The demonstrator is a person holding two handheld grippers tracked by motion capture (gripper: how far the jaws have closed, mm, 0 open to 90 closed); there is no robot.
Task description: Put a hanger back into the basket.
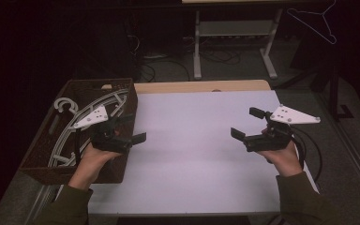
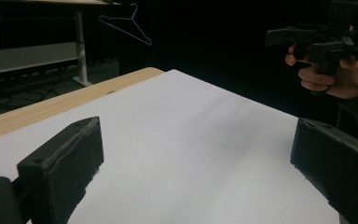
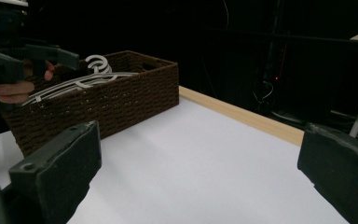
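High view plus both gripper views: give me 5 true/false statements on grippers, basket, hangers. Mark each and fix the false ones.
1. The left gripper holds a hanger. False: its jaws stand wide apart with nothing between them, as the left gripper view shows.
2. The white hangers lie in the brown woven basket. True.
3. The basket sits at the right end of the table. False: it sits at the left end, beside the white tabletop.
4. The right gripper is open and holds nothing. True.
5. A hanger lies on the white tabletop between the two grippers. False: that stretch is bare; a thin wire hanger hangs in the dark background.
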